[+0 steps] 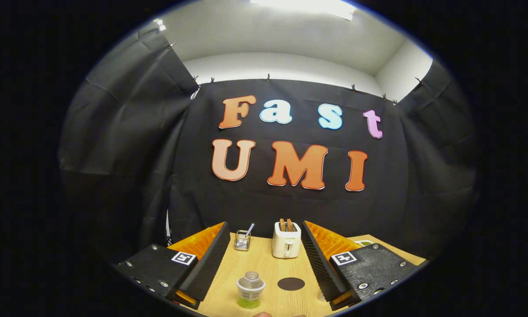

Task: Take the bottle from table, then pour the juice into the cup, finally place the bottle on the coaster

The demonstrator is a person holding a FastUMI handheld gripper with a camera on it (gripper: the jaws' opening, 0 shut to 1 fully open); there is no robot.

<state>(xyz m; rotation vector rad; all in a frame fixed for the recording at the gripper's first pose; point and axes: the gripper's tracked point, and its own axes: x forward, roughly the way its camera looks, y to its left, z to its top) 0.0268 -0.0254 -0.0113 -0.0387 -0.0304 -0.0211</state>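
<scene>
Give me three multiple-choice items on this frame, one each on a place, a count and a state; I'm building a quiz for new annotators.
1. Where does the dark round coaster lie?
A. On the table beside the bottle, between the fingers
B. On top of the toaster
C. Inside the wire holder

2. How many slices stand in the toaster?
A. None
B. Two
C. Four

3. How does the gripper stand?
A. Shut on the bottle
B. Shut on nothing
C. Open, fingers wide apart, holding nothing

Answers:
1 A, the coaster lies flat on the wooden table next to the bottle.
2 B, two brown slices stick up from its slots.
3 C, the fingers flank the bottle and coaster with wide gaps, touching neither.
</scene>
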